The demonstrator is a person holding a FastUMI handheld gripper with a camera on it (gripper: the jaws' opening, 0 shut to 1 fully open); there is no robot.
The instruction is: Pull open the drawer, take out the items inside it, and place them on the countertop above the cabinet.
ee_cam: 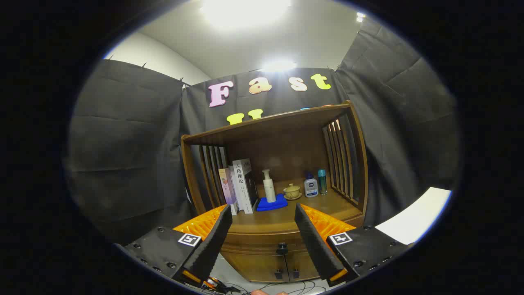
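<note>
While the brown wooden cabinet's drawer (pixel 262 241) remains closed, its small dark knob (pixel 282 248) ungrasped, the gripper (pixel 262 241) hovers near with fingers spread, every step pending.

A recording booth: black cloth walls (pixel 123 155) hang around a lone wooden cabinet (pixel 282 172).

Countertop (pixel 286 219) is carrying books (pixel 239 186) at nine o'clock, blue cloth (pixel 272 203) centrally, lidded cup (pixel 292 191), bottles (pixel 316 184) at three o'clock.

Drawer (pixel 262 241) contents hidden behind closed front.
</note>
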